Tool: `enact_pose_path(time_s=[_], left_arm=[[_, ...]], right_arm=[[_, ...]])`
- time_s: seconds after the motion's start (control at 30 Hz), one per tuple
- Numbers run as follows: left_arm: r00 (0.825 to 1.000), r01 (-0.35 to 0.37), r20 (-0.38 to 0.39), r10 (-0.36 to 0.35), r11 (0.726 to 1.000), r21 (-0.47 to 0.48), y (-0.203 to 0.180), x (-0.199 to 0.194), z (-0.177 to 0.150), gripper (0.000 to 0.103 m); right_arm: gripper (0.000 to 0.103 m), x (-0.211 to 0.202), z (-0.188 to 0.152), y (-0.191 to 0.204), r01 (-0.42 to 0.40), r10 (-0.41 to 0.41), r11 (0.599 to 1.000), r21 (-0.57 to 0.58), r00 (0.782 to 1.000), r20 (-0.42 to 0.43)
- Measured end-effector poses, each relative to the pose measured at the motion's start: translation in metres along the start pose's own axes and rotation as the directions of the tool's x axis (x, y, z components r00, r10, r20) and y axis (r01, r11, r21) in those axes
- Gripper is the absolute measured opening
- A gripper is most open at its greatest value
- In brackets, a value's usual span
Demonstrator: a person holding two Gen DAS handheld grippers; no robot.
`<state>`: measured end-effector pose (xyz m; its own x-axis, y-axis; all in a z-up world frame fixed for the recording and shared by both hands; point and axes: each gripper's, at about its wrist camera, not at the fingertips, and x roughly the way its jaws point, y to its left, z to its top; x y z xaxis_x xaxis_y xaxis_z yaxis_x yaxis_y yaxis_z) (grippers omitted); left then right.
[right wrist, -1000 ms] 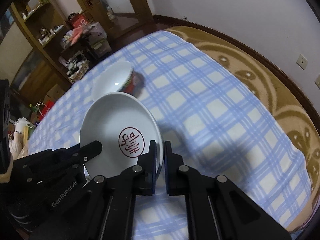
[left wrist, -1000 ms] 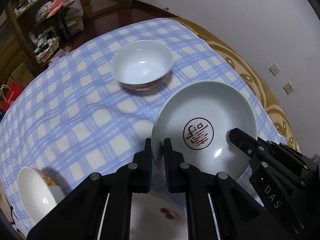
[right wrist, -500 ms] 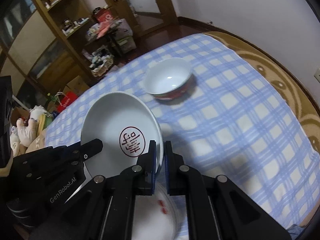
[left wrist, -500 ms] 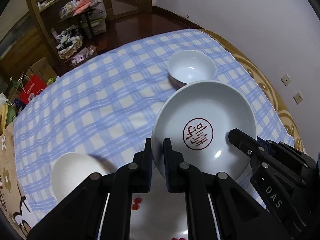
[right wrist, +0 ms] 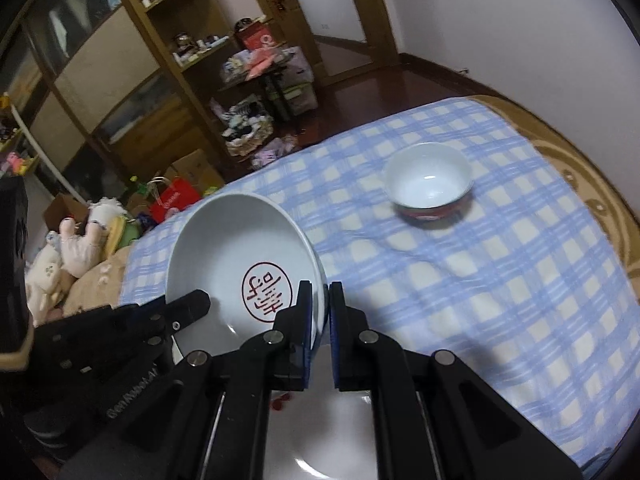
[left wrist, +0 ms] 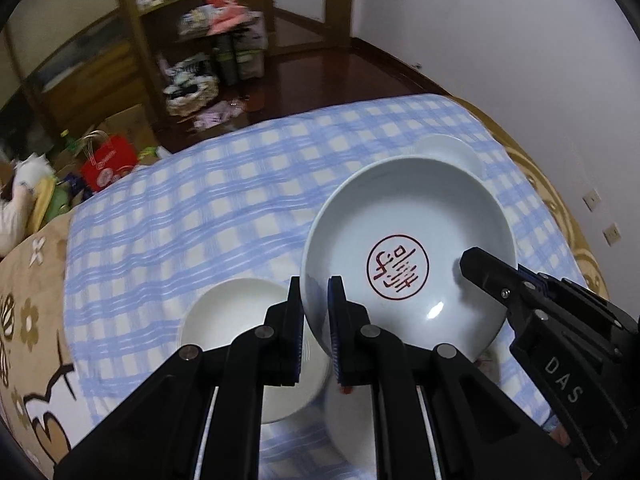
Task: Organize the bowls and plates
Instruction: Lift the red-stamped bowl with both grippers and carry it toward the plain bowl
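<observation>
left gripper (left wrist: pixel 316 316) and right gripper (right wrist: pixel 319 320) both clamped tight on opposite rims of the red-stamped plate (left wrist: pixel 404 236)

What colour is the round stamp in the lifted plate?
Dark red, on the pale plate; clearest in the left wrist view.

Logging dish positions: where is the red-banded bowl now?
In the right wrist view, the red-banded bowl sits upright on the checked tablecloth, upper right, beyond the held plate.

White walls (right wrist: pixel 500 12) meet a dark glossy wooden floor (right wrist: pixel 360 92), with cluttered wooden shelving (right wrist: pixel 160 52) along one side.
</observation>
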<state>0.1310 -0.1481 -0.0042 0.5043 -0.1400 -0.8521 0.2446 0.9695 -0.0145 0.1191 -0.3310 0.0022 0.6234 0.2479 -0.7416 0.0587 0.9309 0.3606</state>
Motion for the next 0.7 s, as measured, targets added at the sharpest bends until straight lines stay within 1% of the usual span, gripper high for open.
enact_pose_path(time_s=[0.1,0.27,0.5,0.57,0.7], left_arm=[[1.0,0.015,0.0,-0.015,0.999,-0.038,0.022,-0.005,-0.008,0.011],[1.0,0.001,0.016,0.0,0.996,-0.087,0.048,-0.01,-0.019,0.011],[1.0,0.009,0.008,-0.009,0.996,-0.094,0.075,-0.009,-0.034,0.011],[1.0,0.012,0.009,-0.011,0.995,-0.095,0.08,-0.009,-0.037,0.011],[1.0,0.021,-0.016,-0.023,0.993,-0.117,0.09,-0.001,-0.04,0.011]], right_arm=[[0.009,0.003,-0.004,0.017,-0.02,0.02,0.999,-0.037,1.0,-0.002],[0.009,0.014,-0.01,0.036,-0.071,0.07,0.997,-0.04,0.997,-0.026],[0.009,0.022,-0.019,0.061,-0.085,0.083,0.995,-0.048,0.996,-0.041],[0.009,0.024,-0.019,0.067,-0.089,0.086,0.994,-0.066,0.995,-0.042],[0.009,0.032,-0.024,0.072,-0.09,0.087,0.994,-0.062,0.995,-0.049]])
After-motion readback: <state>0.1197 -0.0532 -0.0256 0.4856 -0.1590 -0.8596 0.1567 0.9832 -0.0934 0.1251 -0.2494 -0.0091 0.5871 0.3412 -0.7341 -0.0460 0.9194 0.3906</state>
